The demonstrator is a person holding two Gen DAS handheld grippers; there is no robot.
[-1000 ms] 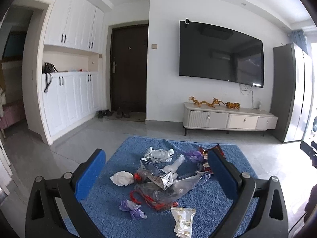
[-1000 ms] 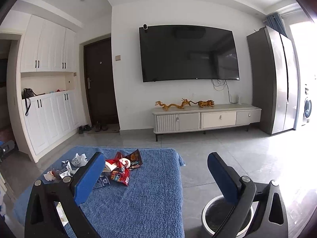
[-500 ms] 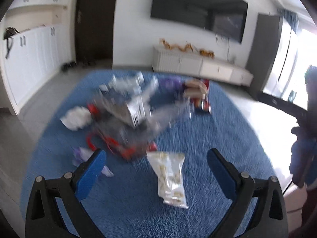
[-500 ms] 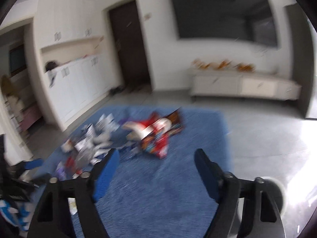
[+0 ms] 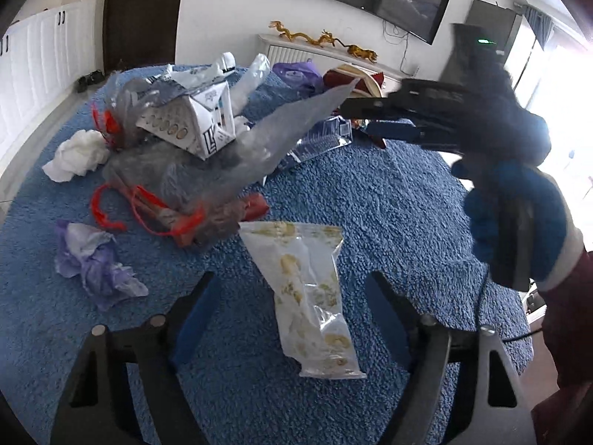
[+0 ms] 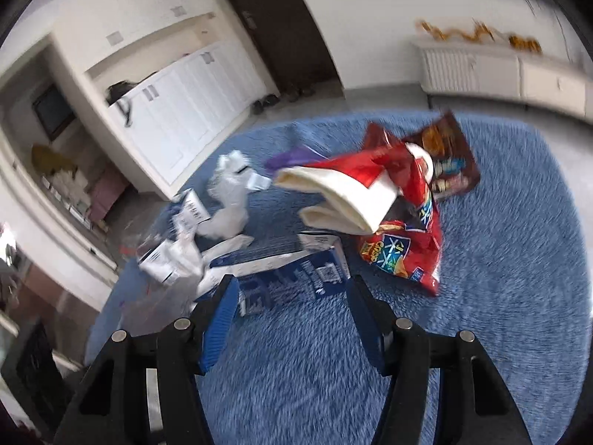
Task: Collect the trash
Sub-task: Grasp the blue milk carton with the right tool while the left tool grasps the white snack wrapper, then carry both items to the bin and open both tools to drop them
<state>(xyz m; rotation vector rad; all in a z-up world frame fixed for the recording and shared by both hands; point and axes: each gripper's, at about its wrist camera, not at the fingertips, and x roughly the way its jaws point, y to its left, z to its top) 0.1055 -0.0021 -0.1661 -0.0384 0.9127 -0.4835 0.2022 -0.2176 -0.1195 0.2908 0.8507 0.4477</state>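
Trash lies scattered on a blue rug (image 5: 370, 200). My left gripper (image 5: 292, 293) is open, just above a clear snack bag (image 5: 307, 296) that lies between its fingers. Beyond are a clear plastic bag with red handles (image 5: 207, 170), a white carton (image 5: 200, 126), a white tissue wad (image 5: 74, 154) and a purple wrapper (image 5: 94, 259). My right gripper (image 6: 291, 296) is open over a blue-and-white wrapper (image 6: 292, 278). A red chip bag (image 6: 404, 233) and a folded white paper (image 6: 344, 193) lie beyond it. The right gripper (image 5: 374, 131) also shows in the left wrist view.
A white TV cabinet (image 5: 304, 52) with gold dragon figures stands against the far wall under a TV. White cupboards (image 6: 185, 111) and a dark door (image 6: 281, 26) are to the left. Grey tile floor surrounds the rug.
Both grippers have tilted down and moved close to the rug. The left came over the snack bag; the right swung left from the bin to the blue wrapper.
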